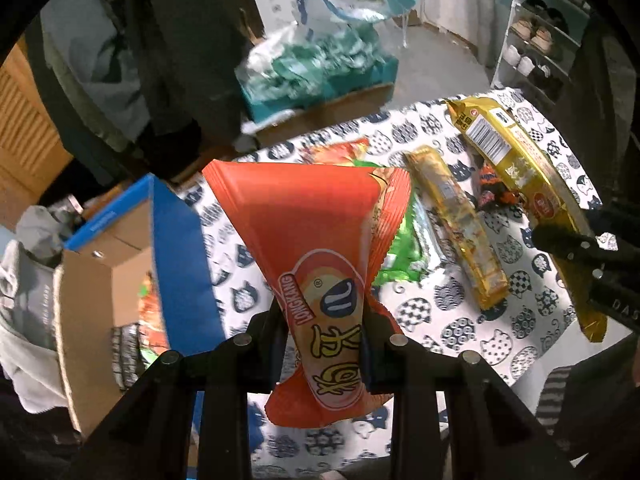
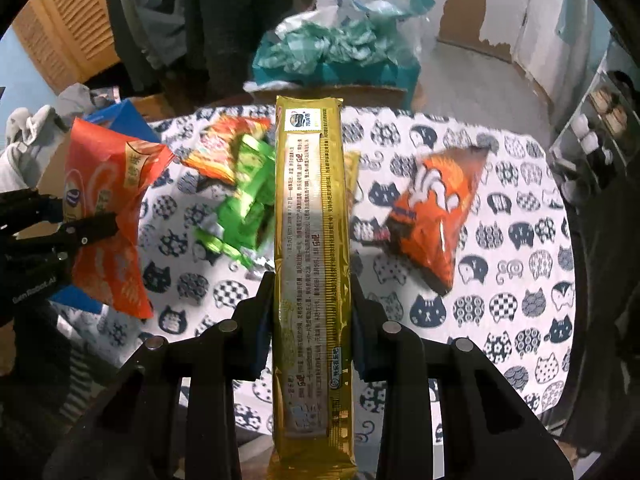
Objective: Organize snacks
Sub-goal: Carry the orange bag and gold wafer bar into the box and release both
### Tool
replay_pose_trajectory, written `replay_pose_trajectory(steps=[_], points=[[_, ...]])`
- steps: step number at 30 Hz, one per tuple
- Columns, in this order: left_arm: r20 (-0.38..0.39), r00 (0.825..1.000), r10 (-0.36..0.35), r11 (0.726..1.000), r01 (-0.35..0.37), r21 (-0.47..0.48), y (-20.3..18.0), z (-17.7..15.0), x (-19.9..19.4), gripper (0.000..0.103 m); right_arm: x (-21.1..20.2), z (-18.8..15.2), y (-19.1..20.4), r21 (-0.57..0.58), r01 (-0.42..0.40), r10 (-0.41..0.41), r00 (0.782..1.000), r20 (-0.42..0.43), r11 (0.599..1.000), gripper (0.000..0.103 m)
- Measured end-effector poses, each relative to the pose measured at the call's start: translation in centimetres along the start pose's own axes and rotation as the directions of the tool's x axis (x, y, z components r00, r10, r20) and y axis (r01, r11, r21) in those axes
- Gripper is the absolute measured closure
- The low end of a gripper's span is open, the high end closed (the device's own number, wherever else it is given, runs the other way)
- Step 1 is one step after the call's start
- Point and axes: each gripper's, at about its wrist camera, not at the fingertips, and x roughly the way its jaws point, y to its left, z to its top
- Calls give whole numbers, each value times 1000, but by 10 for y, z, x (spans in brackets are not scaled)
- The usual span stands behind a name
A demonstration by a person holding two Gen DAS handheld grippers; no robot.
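My left gripper (image 1: 325,320) is shut on a red-orange Longkang snack bag (image 1: 304,240) and holds it above the table, next to the blue cardboard box (image 1: 180,264). The bag also shows in the right wrist view (image 2: 108,208), with the left gripper (image 2: 60,236) on it. My right gripper (image 2: 312,304) is shut on a long gold biscuit pack (image 2: 310,240), held above the table; this pack shows in the left wrist view (image 1: 520,184). On the cat-print tablecloth (image 2: 500,280) lie a green snack bag (image 2: 248,200), an orange chip bag (image 2: 432,208) and a red-orange packet (image 2: 224,148).
The blue box holds several snack packets (image 1: 148,312). A second slim gold pack (image 1: 456,224) lies on the cloth. Beyond the table are a teal box with plastic bags (image 2: 340,52), hanging clothes (image 1: 160,60) and a shoe rack (image 1: 540,40).
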Motion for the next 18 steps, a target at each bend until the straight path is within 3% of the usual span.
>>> replay_pose_trajectory(steps=[18], points=[[99, 991, 91, 993, -84, -78, 78, -5, -37, 73, -10, 44, 69, -96, -58, 62, 997, 37, 994, 72]])
